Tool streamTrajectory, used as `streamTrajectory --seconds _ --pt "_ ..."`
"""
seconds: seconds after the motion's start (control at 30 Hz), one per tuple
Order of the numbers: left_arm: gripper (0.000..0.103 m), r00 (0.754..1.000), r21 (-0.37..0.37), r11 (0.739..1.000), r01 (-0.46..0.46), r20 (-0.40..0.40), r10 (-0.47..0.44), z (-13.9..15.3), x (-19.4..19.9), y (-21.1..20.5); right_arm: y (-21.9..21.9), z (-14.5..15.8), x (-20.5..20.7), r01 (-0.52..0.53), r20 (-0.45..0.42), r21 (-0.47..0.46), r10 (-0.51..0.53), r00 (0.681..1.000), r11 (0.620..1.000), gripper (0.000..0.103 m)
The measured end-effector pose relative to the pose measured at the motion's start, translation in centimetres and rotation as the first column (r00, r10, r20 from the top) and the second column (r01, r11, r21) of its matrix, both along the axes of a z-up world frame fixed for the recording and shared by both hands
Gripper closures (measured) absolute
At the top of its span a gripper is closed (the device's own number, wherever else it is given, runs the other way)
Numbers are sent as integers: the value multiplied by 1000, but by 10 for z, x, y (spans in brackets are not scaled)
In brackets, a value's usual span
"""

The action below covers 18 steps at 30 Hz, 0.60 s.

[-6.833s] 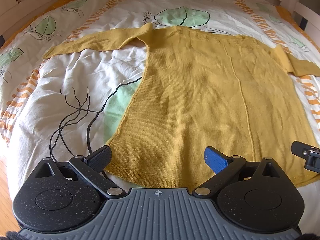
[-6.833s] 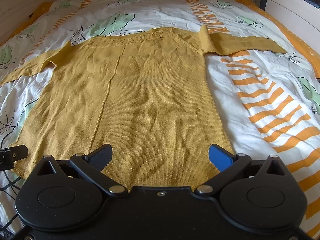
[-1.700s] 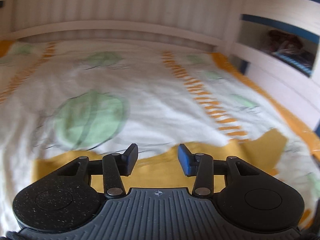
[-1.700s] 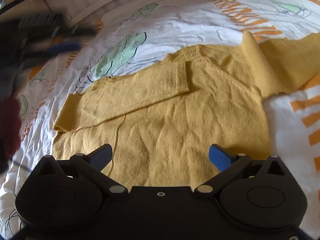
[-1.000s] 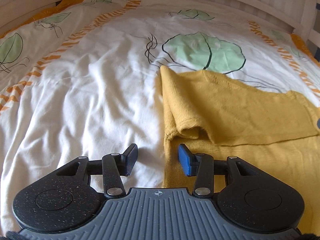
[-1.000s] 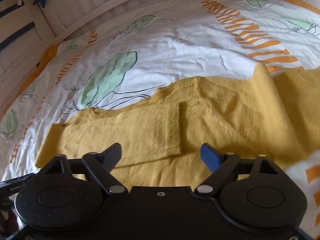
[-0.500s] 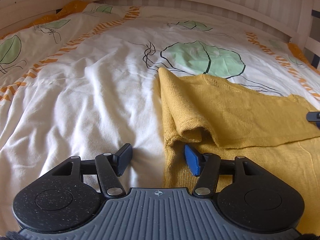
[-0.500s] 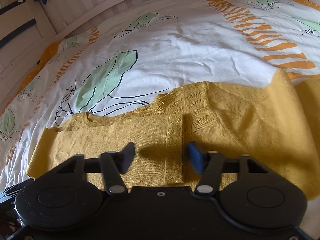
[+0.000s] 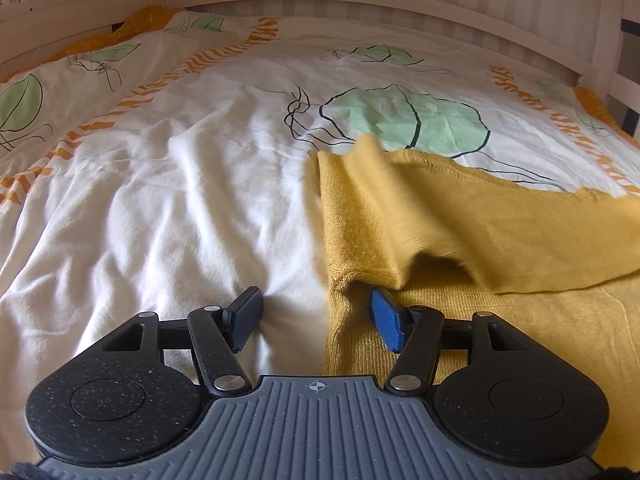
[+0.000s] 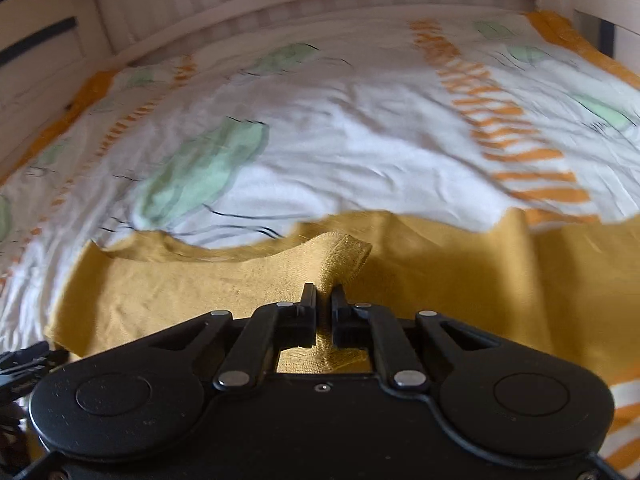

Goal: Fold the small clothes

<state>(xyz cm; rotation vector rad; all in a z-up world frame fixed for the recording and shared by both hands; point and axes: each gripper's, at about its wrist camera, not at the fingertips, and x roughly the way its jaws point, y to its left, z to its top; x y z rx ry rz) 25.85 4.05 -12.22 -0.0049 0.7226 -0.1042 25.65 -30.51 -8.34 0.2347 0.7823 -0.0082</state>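
Observation:
A mustard-yellow knit sweater [image 9: 520, 320] lies flat on the bed, with its left sleeve [image 9: 500, 224] folded across the chest. My left gripper [image 9: 316, 314] is open and low at the sweater's left side edge, its blue pad [image 9: 386, 318] on the knit under the sleeve fold. My right gripper [image 10: 323, 300] is shut on the cuff of that folded sleeve [image 10: 340, 256], lifting it a little off the sweater body [image 10: 460, 280].
The sweater rests on a white duvet [image 9: 180, 200] with green leaf and orange stripe prints. A white slatted bed rail [image 9: 380, 0] runs along the far side. The left gripper's tip [image 10: 24, 358] shows at the right wrist view's left edge.
My right gripper has closed onto the sleeve cuff and raised it. My left gripper has opened a little wider and edged forward at the sweater's side.

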Motion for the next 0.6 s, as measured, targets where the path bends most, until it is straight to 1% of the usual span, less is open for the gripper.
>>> streamTrajectory --seconds 0.1,0.27,0.4,0.47,0.5,0.53,0.6 --pt "45 1000 -5 1000 0 -1 0 0 0 1 -3 -6 1 16 -18 -26 -16 1000 1000 90" --pt "45 1000 -8 1000 0 -1 0 0 1 1 -6 0 1 62 4 -100 -62 998 993 90" --pt "45 1000 -10 1000 -1 0 1 0 1 1 -14 3 3 91 10 -125 -91 996 988 90" --pt "45 1000 -10 1000 -1 0 1 0 1 1 -17 -1 5 94 -1 -127 -95 995 987 90" --pt "45 1000 -10 1000 -1 -1 1 0 1 1 -17 -3 6 92 -7 -134 -93 996 987 89" --pt "45 1000 -11 1000 -1 -1 1 0 1 1 -17 -7 7 85 -13 -141 -87 996 986 83" --pt "44 1000 -12 1000 -2 -1 2 0 1 1 -17 -16 9 75 -41 -155 -82 996 985 80"
